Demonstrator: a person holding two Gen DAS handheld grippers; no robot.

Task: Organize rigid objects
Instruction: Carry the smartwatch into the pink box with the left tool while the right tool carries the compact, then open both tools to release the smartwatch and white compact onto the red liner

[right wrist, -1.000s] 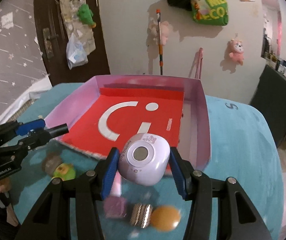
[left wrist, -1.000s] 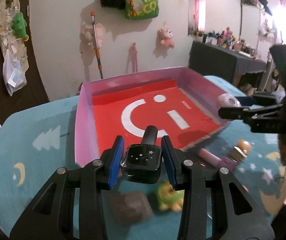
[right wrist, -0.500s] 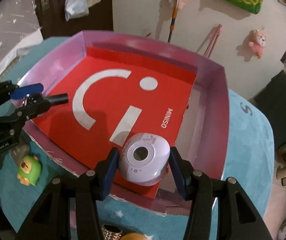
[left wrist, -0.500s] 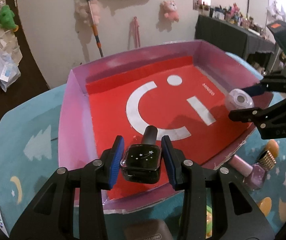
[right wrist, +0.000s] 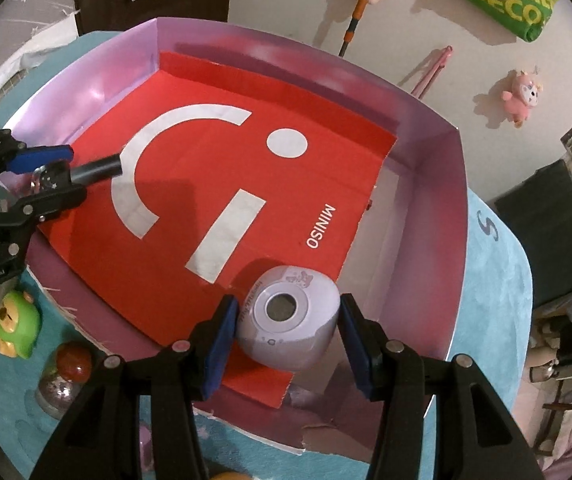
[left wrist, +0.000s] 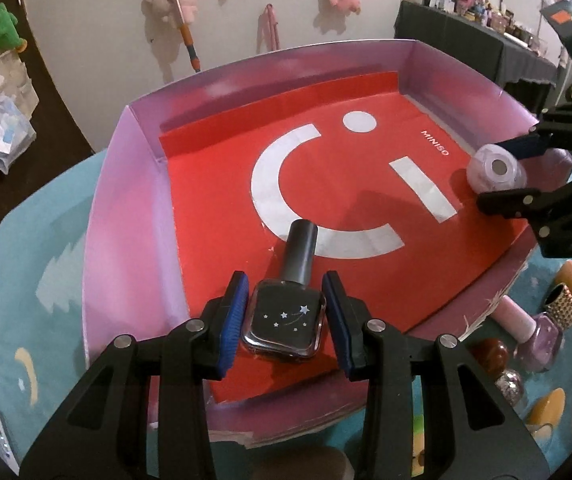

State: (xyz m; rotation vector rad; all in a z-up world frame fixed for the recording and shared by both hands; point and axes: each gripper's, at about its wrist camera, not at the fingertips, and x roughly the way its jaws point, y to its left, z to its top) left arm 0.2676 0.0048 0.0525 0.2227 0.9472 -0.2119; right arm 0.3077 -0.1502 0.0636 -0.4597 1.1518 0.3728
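Note:
My left gripper [left wrist: 285,318] is shut on a black nail polish bottle [left wrist: 284,320] with small stars on its face, its dark cap pointing away from me. It hangs low over the near left part of a pink-walled box [left wrist: 126,208] lined with a red sheet. My right gripper [right wrist: 286,316] is shut on a round lilac case [right wrist: 288,318] with a grey disc on top, low over the box's [right wrist: 434,240] near right corner. Each gripper shows in the other's view: the right one [left wrist: 498,178] at the box's right side, the left one [right wrist: 52,178] at its left.
Outside the box on the teal cloth lie a lilac polish bottle [left wrist: 534,332], a studded gold cap [left wrist: 562,300], a red-capped glitter bottle [right wrist: 64,380] and a green frog toy [right wrist: 16,326]. A dark cabinet [left wrist: 466,40] stands at the back right, by a wall hung with plush toys.
Both grippers have come forward and down, tilting steeper, from in front of the box to low over its red floor. Each keeps its object.

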